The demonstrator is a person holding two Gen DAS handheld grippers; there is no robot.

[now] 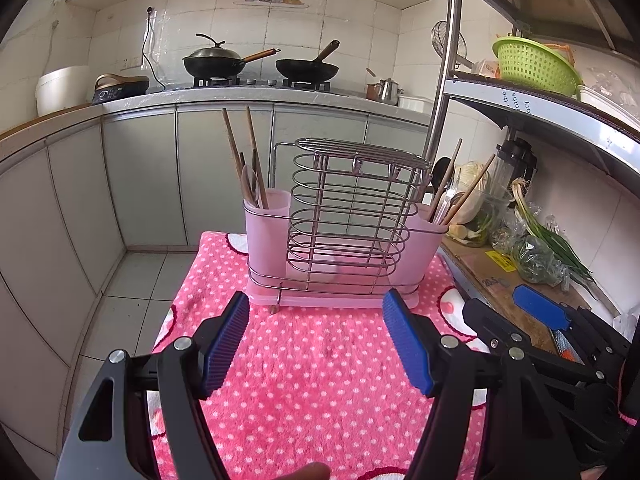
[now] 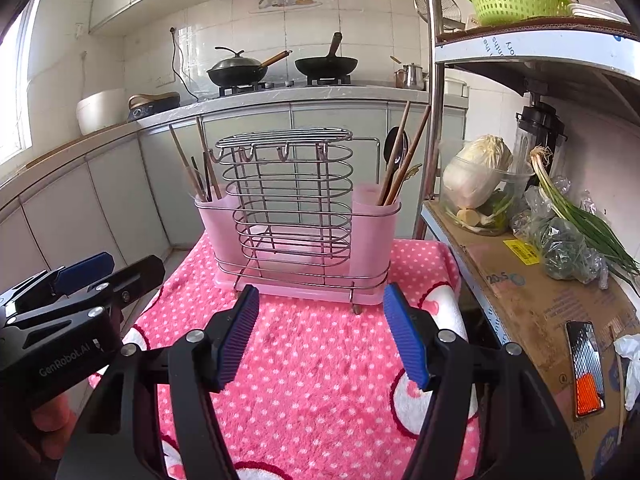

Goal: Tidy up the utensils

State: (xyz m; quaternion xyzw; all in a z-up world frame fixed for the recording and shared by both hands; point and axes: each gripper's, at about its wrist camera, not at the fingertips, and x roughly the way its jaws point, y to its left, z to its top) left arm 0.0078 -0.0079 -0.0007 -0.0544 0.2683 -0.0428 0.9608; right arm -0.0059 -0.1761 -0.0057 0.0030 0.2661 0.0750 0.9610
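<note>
Nearest my cameras are the tongs themselves: my left tongs (image 1: 316, 344) stand wide apart with nothing between the blue ribbed pads (image 1: 224, 344), and my right tongs (image 2: 320, 336) are just as wide and just as bare. Both hover over the pink dotted towel (image 2: 320, 380) that covers the worktop, short of the rack.

Beyond them, at the towel's far end, stands the utensil holder (image 2: 298, 216): a chrome wire cage in the middle, flanked by two translucent pink plastic cups, all on a pink drip tray. The left cup (image 1: 266, 216) carries wooden chopsticks (image 1: 252, 152) and what looks like a spoon, all leaning; the right cup (image 2: 374, 224) carries more chopsticks (image 2: 404, 160) and a dark ladle or spoon (image 2: 394, 152). The middle cage looks empty.

I judge the chopsticks light, stiff and thin, likely to roll or pivot between flat pads, so I would pinch one on the bare shaft well above the cup rim and draw it straight up. The holder looks light and could tip or slide on the soft towel if I drag sideways. The spoon's smooth handle may slip, so I would take it across the flat.

Farther back run the cabinets and stove with two woks (image 1: 308, 68).
</note>
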